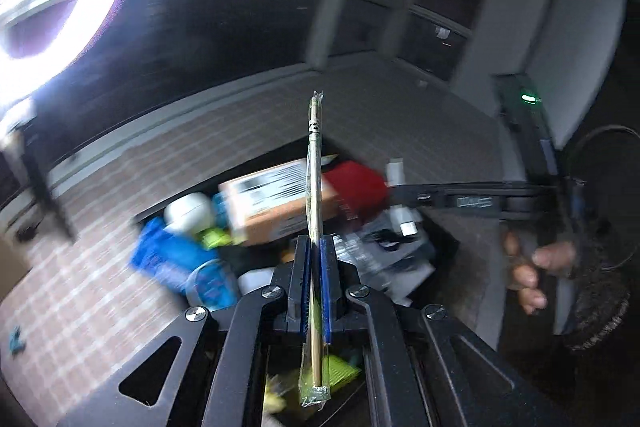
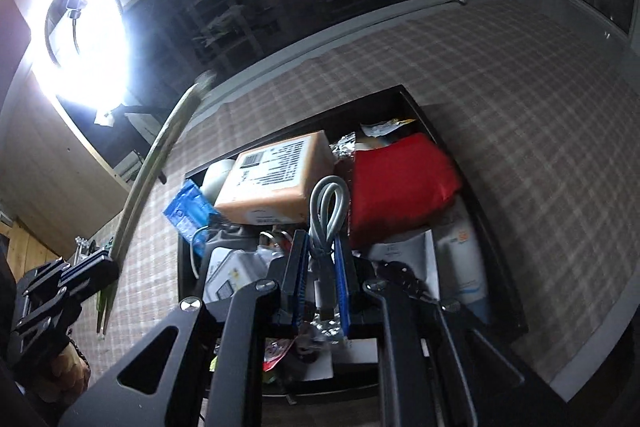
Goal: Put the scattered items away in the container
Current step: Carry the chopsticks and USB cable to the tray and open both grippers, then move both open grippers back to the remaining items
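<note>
Over the dark container (image 1: 436, 227), left wrist view: left gripper (image 1: 316, 247), blue pads narrowly apart, with wrapped chopsticks (image 1: 315, 163) standing upright between them; whether the pads press on the wrapper I cannot tell. Beneath: orange box (image 1: 276, 203), red pouch (image 1: 356, 187), blue packet (image 1: 168, 259). Frame blurred. Right wrist view: right gripper (image 2: 323, 259), pads slightly apart on either side of a coiled grey cable (image 2: 326, 211), its plug hanging low between them; firm contact not confirmable. Container rim (image 2: 412, 103) on checked tablecloth (image 2: 520, 87); contents already crowded. Left gripper also visible at frame left, chopsticks angled upward. Handling note, as judgement: lower each item over a free gap before letting go, laying the chopsticks flat lengthwise so they do not overhang.
</note>
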A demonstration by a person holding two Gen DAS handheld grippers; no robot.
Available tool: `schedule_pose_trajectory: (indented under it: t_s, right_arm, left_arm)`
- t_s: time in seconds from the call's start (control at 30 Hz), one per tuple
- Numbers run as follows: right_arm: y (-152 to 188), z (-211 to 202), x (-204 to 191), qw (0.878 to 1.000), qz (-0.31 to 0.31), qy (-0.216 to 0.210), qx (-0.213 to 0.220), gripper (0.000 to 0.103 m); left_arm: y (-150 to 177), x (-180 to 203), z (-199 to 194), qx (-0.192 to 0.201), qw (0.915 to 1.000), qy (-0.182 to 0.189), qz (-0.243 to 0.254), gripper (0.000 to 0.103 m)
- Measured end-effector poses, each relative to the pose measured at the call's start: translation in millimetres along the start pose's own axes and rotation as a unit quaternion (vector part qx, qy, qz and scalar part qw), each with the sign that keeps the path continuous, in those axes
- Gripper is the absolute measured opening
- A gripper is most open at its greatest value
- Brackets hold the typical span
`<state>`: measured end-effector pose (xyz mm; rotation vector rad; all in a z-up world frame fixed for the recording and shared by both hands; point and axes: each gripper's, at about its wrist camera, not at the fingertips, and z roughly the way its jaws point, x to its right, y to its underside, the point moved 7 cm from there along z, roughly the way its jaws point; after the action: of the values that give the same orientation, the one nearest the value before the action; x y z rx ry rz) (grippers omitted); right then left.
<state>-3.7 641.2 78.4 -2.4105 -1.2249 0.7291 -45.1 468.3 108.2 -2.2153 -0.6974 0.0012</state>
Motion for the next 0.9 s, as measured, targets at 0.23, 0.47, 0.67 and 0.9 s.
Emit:
schedule_pose_trajectory:
  t_s: [0.23,0.47,0.67,0.9]
  right_arm:
    - [-4,-1,13,0.999,0.017,0.028,0.010,0.056]
    - [-2,-1,14,0.999,0.023,0.025,0.011,0.056]
    - [-5,-4,-7,1.000,0.004,0.019,0.017,0.056]
    - [-2,9,-63,0.998,-0.060,-0.003,0.013,0.057]
  left_arm:
    - [6,-5,13,-0.007,0.9986,-0.052,0.006,0.055]
    - [22,-28,-4,-0.013,0.9976,-0.068,-0.009,0.049]
    - [38,-58,-22,-0.014,0.9950,-0.092,-0.035,0.049]
    - [60,-106,-58,-0.005,0.9878,-0.139,-0.071,0.048]
